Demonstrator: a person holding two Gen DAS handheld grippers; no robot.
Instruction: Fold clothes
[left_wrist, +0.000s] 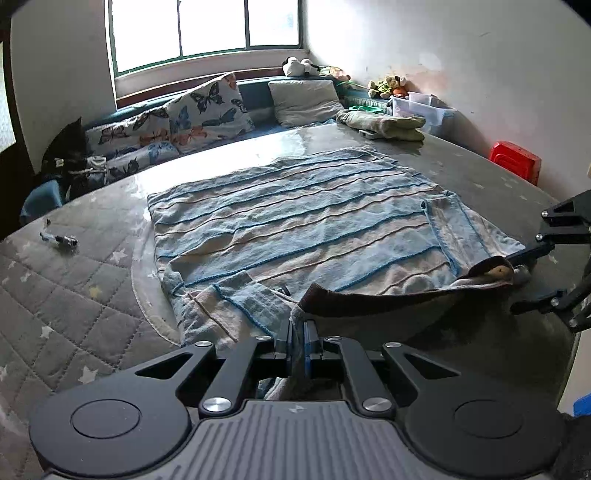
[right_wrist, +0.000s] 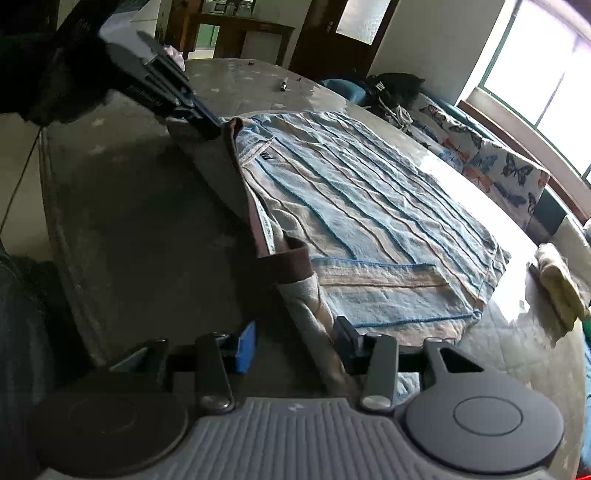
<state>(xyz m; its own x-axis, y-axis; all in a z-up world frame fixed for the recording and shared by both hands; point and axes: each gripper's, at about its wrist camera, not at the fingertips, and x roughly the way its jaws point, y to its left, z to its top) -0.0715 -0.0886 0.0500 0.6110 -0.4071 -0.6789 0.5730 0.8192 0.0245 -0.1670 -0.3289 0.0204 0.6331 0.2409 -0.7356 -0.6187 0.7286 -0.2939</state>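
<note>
Pinched tight in the left gripper (left_wrist: 297, 341) is one collar corner of the striped shirt (left_wrist: 295, 221), otherwise spread flat on the table (left_wrist: 480, 173), while the right gripper (right_wrist: 295, 347) is half open around the other corner, so no fold is judged made yet

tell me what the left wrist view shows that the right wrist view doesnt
Only the left wrist view: a red stool, stuffed toys on the window ledge, clear plastic bins.
Only the right wrist view: a wooden door and a dark table behind the work table.
Both: the striped shirt flat on the table, butterfly cushions, the left gripper shut on the shirt's near edge, the right gripper open astride that edge.
</note>
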